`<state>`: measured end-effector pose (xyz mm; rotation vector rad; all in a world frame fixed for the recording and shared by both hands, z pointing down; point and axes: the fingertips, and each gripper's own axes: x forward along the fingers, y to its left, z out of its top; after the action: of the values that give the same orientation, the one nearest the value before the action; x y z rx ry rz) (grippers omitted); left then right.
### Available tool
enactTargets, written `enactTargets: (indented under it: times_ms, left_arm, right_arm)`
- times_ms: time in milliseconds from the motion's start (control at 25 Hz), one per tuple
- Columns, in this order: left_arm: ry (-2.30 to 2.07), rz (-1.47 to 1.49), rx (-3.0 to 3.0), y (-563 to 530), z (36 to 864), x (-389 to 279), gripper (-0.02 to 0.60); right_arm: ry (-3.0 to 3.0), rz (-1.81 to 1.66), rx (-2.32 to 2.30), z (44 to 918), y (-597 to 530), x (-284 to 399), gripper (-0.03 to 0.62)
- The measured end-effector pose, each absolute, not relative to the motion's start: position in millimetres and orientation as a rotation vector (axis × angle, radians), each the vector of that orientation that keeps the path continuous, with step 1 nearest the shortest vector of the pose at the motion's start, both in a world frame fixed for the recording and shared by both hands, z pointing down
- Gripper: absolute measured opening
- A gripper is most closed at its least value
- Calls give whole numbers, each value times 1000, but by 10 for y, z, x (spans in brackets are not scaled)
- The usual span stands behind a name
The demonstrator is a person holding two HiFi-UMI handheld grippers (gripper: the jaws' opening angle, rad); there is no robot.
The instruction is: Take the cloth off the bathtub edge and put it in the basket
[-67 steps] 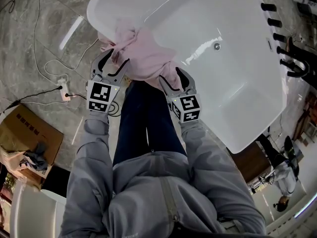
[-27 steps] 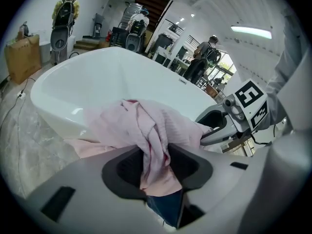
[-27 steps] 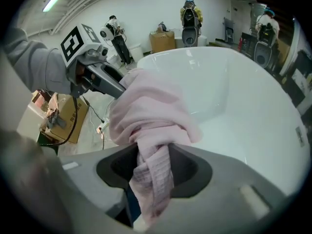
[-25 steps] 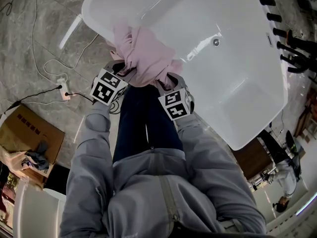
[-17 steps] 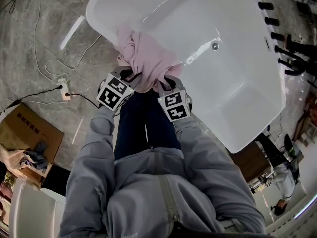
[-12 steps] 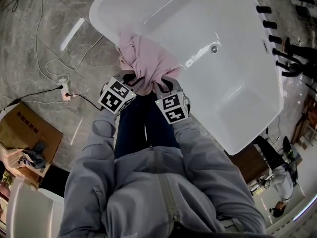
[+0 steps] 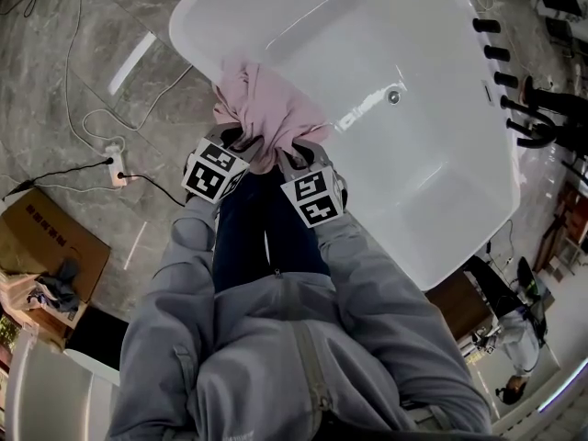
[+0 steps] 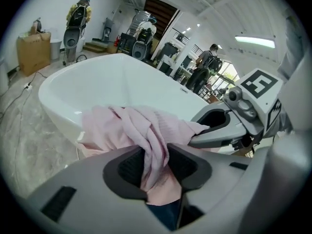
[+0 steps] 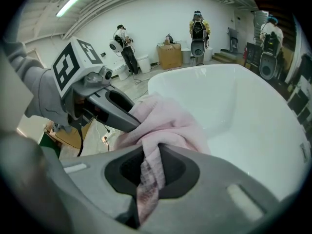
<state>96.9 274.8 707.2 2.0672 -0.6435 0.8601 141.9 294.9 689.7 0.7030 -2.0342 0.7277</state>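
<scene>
A pink cloth lies bunched over the near rim of the white bathtub. Both grippers hold its near edge, side by side above the person's knees. My left gripper has a thick fold of the cloth between its pads; its jaws are opening slightly but still press the fabric. My right gripper is shut on another fold, which hangs down through its jaws. Each gripper shows in the other's view: the right gripper and the left gripper. No basket is in view.
A cardboard box with dark fabric in it sits on the marble floor at the left. A power strip and cables lie near the tub. Black tap fittings stand at the tub's far right. People stand in the background.
Both grippers have closed in on each other and gathered the cloth into a tighter bunch at the tub's rim. Earlier they were spread wider along the cloth's hanging edge.
</scene>
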Motion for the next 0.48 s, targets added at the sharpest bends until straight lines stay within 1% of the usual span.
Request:
enactTargets:
  times_ms: [120, 160, 320, 480]
  left_arm:
    - [-726, 900, 2027, 2658, 7177, 891, 226]
    - [-750, 921, 2023, 2635, 7209, 867, 252]
    - [-803, 994, 2015, 2559, 7325, 785, 333]
    - [-735, 966, 1948, 2556, 7406, 785, 365]
  right_arm:
    - [-2037, 726, 695, 6937, 2946, 1410, 41]
    - [-2039, 729, 695, 6950, 2947, 1411, 41]
    - [-2042, 733, 693, 6980, 2950, 1417, 41]
    - [-2043, 737, 682, 6992, 2940, 1417, 41]
